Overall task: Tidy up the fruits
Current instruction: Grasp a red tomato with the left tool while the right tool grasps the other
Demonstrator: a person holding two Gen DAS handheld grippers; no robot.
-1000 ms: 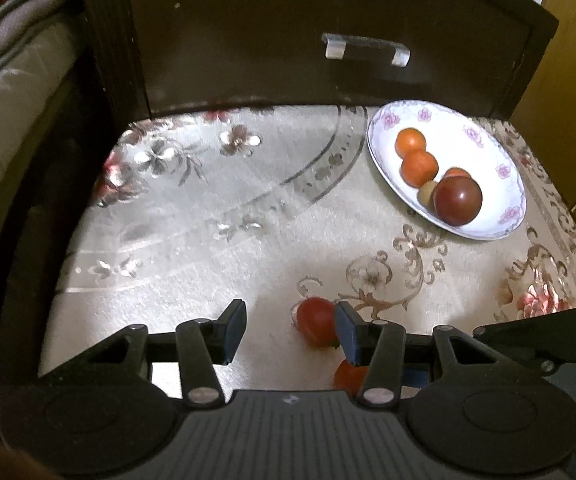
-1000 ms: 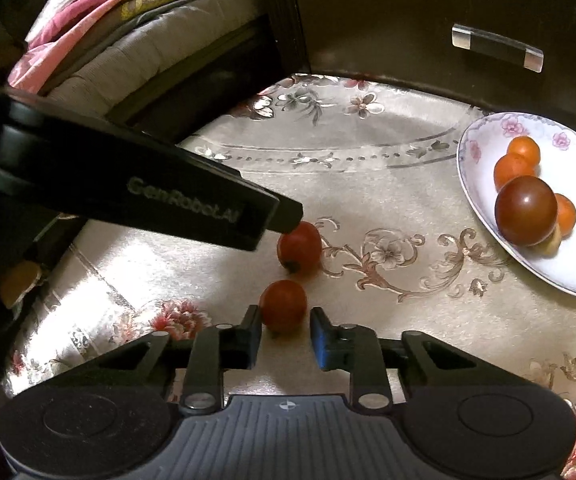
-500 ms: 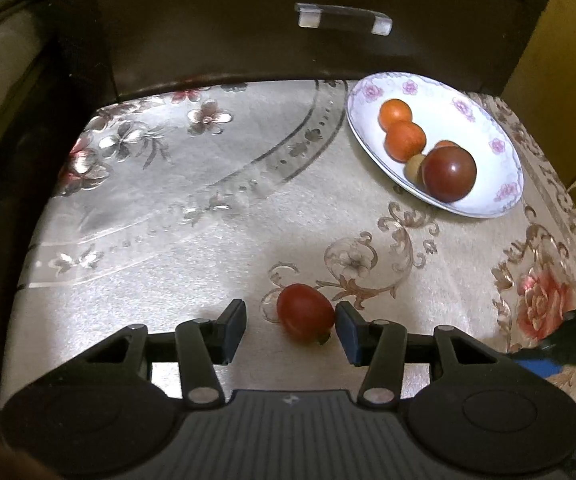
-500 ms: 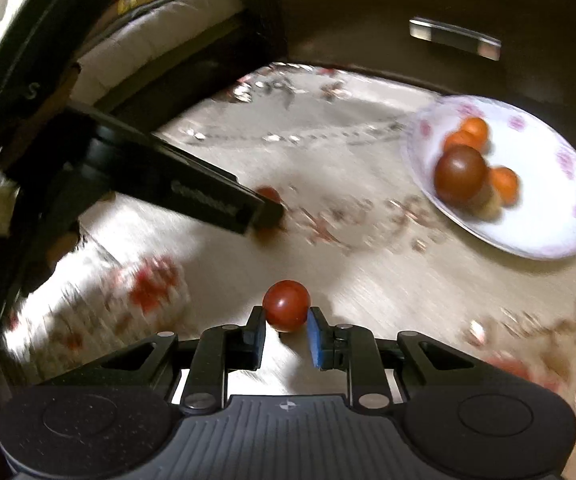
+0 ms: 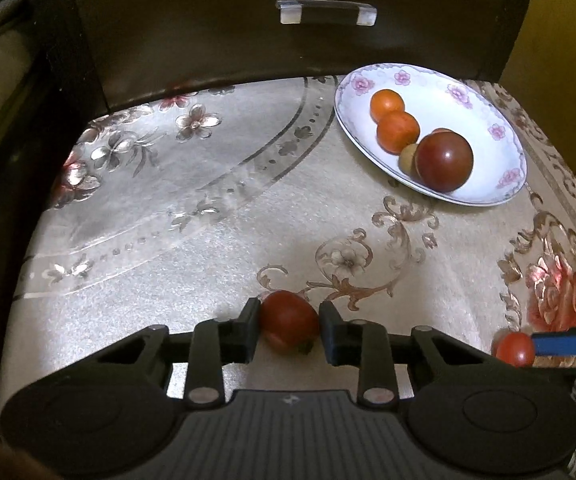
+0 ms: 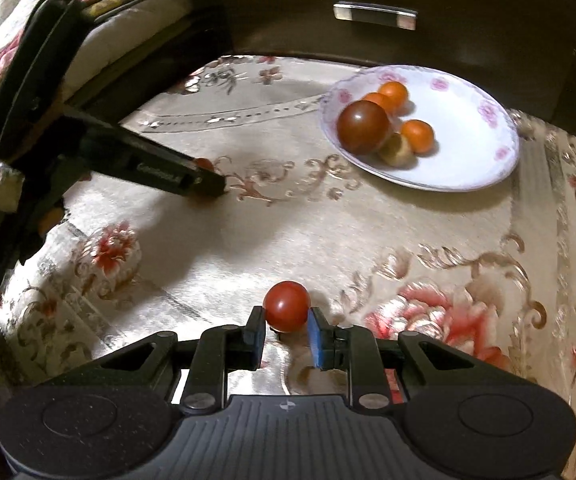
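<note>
A white floral plate [image 5: 472,92] at the back right holds a big dark red tomato [image 5: 444,162], small orange fruits [image 5: 398,130] and a pale one. My left gripper [image 5: 290,326] is shut on a red tomato [image 5: 288,324] down on the patterned cloth. My right gripper [image 6: 285,322] is shut on a smaller red tomato [image 6: 287,306], held a little above the cloth at the front right. That tomato also shows in the left wrist view [image 5: 515,349]. The plate [image 6: 472,152] and the left gripper's finger [image 6: 167,168] show in the right wrist view.
A dark wooden drawer front with a clear handle [image 5: 328,12] stands behind the table. Bedding [image 6: 15,60] lies to the left beyond the table edge. Bare patterned cloth [image 5: 167,200] spreads between the grippers and the plate.
My left gripper has closed on the red tomato that lay between its open fingers. My right gripper has carried the smaller tomato right and lifted it off the cloth.
</note>
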